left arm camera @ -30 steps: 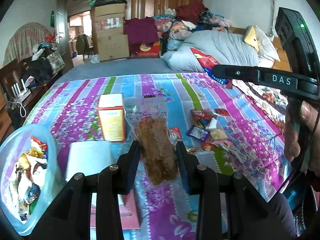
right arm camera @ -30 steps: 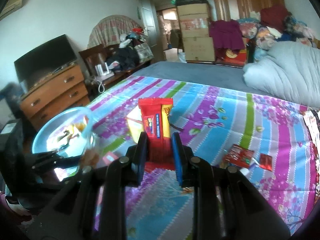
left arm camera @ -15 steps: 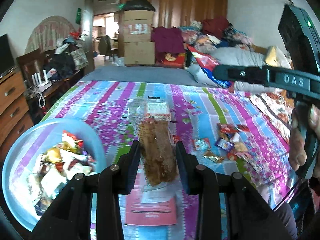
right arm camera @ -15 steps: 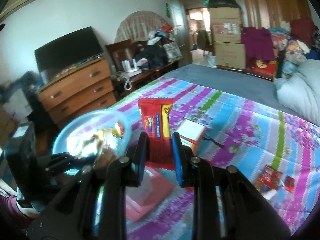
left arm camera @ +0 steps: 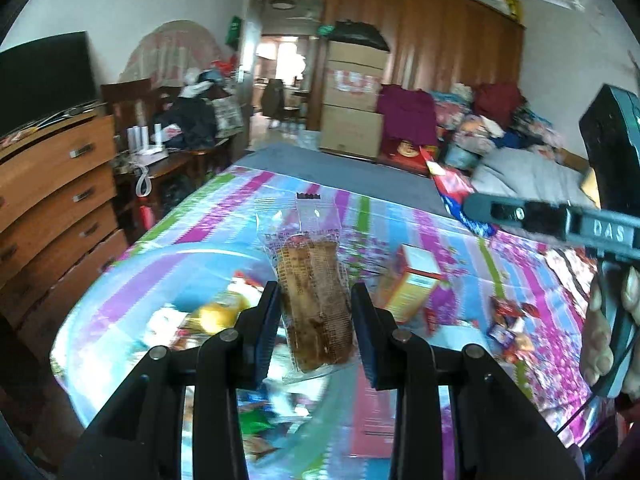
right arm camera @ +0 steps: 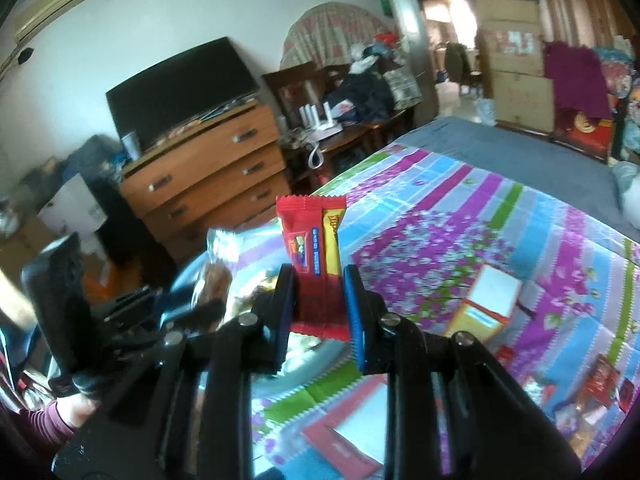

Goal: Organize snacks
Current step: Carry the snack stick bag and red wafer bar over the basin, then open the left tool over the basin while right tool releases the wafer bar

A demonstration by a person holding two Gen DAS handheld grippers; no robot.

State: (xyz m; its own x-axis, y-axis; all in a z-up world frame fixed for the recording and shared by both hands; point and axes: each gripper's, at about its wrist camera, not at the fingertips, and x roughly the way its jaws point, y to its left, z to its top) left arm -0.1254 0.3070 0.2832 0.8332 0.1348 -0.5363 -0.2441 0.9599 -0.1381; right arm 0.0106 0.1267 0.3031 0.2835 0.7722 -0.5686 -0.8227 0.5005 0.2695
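My left gripper is shut on a clear-wrapped brown cake bar and holds it over the pale blue plastic bowl, which holds several wrapped snacks. My right gripper is shut on a red and yellow snack packet, held upright above the bowl's near rim. The left gripper and its bar show blurred at the left of the right wrist view. The right gripper's body crosses the right side of the left wrist view.
An orange and white carton stands on the striped floral bedspread. A red booklet lies beside the bowl. Loose snacks lie to the right. A wooden dresser stands left of the bed.
Both grippers have swung left with their snacks toward the bowl. The bowl now fills the lower left of the left wrist view, under the cake bar.
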